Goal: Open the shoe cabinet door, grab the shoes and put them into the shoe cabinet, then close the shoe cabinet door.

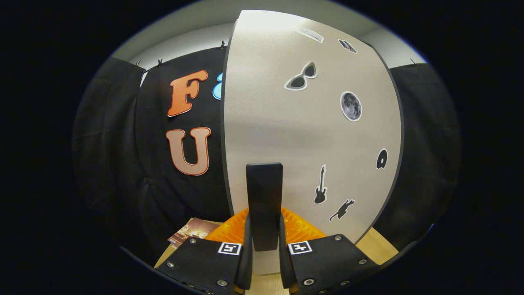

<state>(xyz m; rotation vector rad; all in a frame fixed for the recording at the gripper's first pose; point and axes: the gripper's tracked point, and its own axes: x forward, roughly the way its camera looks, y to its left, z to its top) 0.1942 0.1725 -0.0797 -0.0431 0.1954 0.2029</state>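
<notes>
The shoe cabinet door [303, 135], a pale panel dotted with stickers, stands just ahead of the gripper [264, 262]. A dark upright handle [264, 205] on the door's lower part sits between the gripper's fingers, which are clamped on it from both sides. Below the door, behind the handle, an orange ribbed object [303, 231] shows, and left of the door a booklet [192, 231] lies on the wooden surface [378, 246].

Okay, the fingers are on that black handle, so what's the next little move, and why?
Probably pull straight back. The gripper looks shut on the black handle, one finger pressing each side, and the cabinet door faces it squarely, so a gentle pull should start it swinging.
</notes>
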